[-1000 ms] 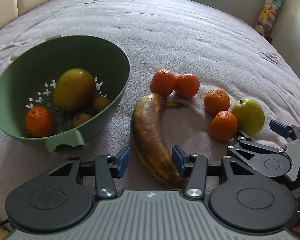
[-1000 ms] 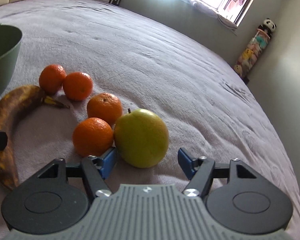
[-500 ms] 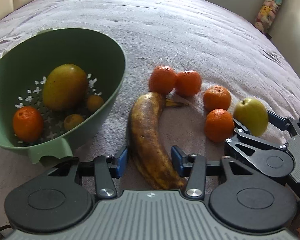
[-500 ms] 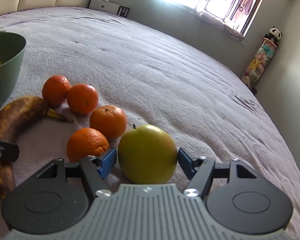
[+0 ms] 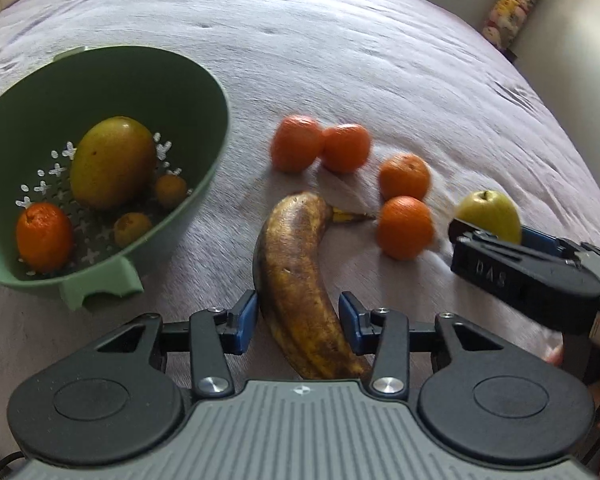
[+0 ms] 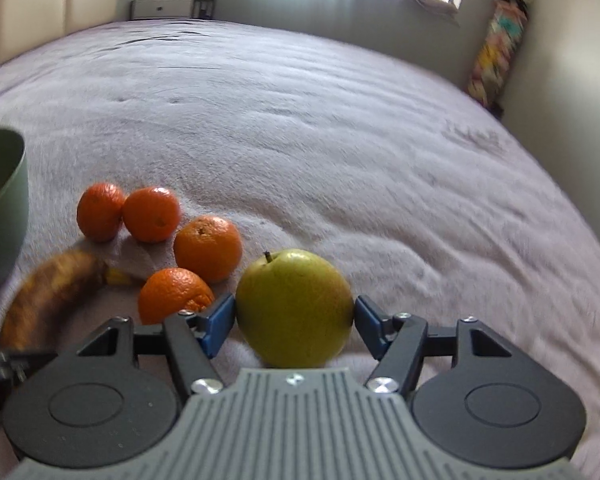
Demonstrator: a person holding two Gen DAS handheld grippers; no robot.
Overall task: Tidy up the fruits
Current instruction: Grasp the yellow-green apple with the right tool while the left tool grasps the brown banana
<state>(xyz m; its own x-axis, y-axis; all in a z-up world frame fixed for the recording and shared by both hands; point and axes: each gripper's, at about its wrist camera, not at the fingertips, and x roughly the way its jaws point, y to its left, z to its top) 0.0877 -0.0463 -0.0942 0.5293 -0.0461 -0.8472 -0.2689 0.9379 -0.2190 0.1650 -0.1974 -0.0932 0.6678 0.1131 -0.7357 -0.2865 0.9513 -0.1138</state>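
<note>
Four loose oranges, the nearest one beside the stem of a brown banana, lie on the bed right of a green colander bowl that holds a mango and an orange. The left tongs straddle the banana's lower half, blue pads near but apart from the peel. The right tongs clamp the green apple, both pads touching.

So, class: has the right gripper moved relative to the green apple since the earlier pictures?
Yes. The right gripper has come forward around the green apple, which now sits between its fingers with both pads touching it; earlier it lay beyond them.
</note>
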